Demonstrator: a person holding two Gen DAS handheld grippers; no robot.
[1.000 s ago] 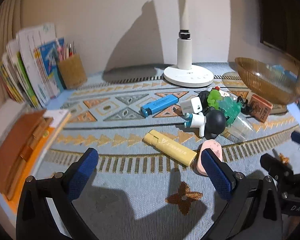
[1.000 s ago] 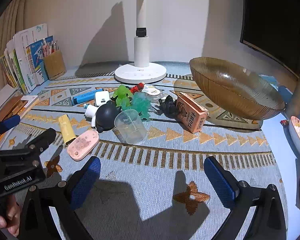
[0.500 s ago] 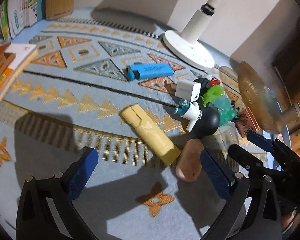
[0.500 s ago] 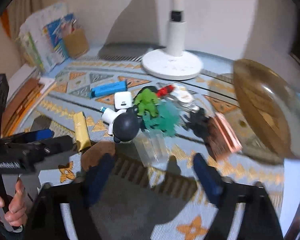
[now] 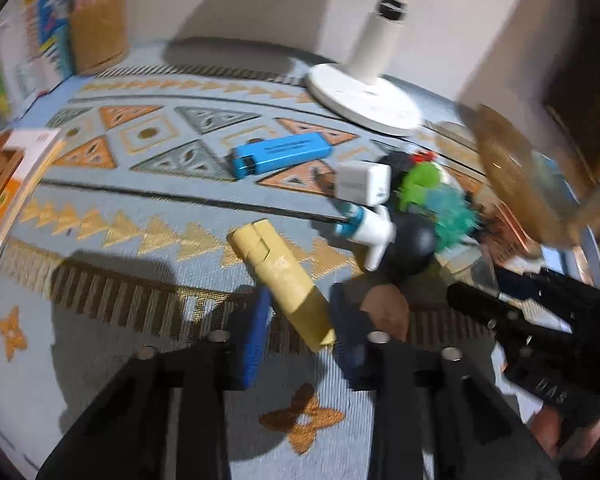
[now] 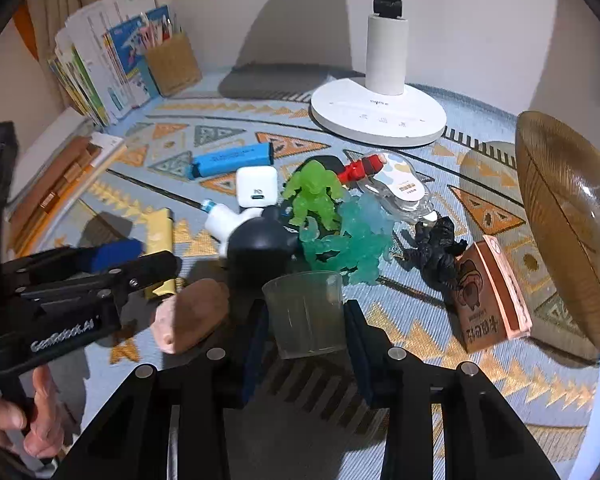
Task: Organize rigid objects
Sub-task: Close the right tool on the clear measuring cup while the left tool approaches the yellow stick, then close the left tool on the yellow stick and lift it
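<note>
My left gripper [image 5: 300, 320] has its blue pads closed around the near end of the yellow case [image 5: 284, 276], which lies on the patterned mat [image 5: 148, 200]. My right gripper [image 6: 306, 332] has its pads against both sides of the clear plastic cup [image 6: 306, 312]. The left gripper also shows in the right wrist view [image 6: 116, 260]. A pink oval case [image 6: 192, 316] lies between them. Behind are a black round figure [image 6: 260, 248], white charger [image 6: 257, 187], blue case [image 6: 232, 158], green [image 6: 314, 196] and teal [image 6: 352, 240] figures.
An amber glass bowl [image 6: 568, 216] stands tilted at the right. A brown carton [image 6: 492, 292] and a black figure [image 6: 440, 248] lie beside it. A white lamp base [image 6: 380, 120] sits at the back. Books [image 6: 96, 72] and a pen holder [image 6: 174, 64] line the left.
Both grippers have moved in and closed: the left around the yellow case, the right around the clear cup. Both were wide open before.
</note>
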